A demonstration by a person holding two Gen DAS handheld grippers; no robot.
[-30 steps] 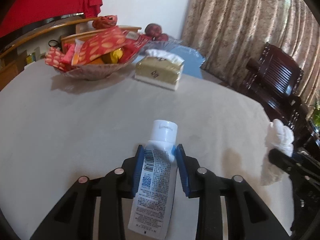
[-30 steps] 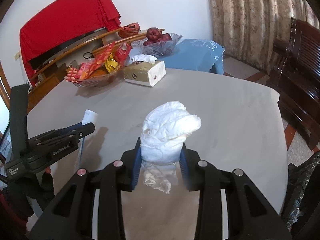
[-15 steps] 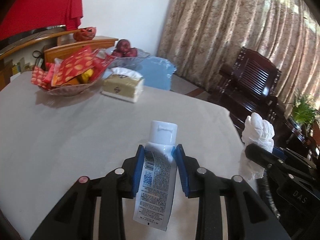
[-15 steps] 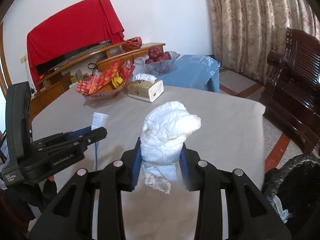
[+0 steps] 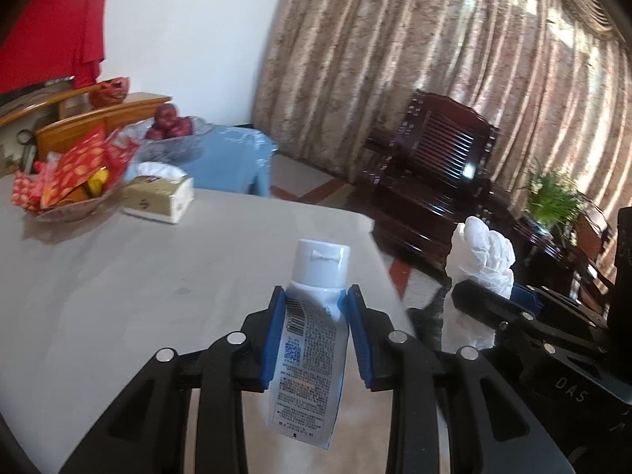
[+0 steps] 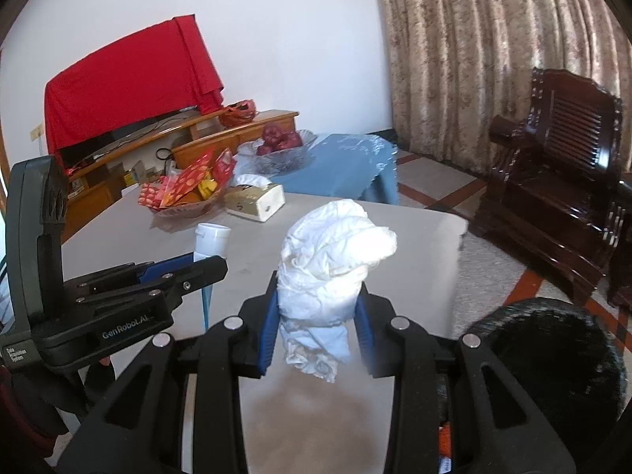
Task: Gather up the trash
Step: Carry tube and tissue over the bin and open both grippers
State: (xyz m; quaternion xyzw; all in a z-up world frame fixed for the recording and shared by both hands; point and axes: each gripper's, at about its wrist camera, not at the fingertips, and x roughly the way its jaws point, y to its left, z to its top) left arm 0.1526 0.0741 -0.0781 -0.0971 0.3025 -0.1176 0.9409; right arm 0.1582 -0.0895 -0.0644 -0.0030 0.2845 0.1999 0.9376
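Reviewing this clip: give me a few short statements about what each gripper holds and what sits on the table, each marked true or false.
1. The left gripper is shut on a white tube with its cap pointing forward. True.
2. The right gripper is open and holds nothing. False: it is shut on a crumpled white tissue wad.
3. The tissue box sits beside the snack basket on the table. True.
4. The bowl of red fruit stands on the same grey table as the basket. False: it rests on a separate blue-covered stand behind it.
5. A dark bag opening shows at the right gripper's lower right. True.
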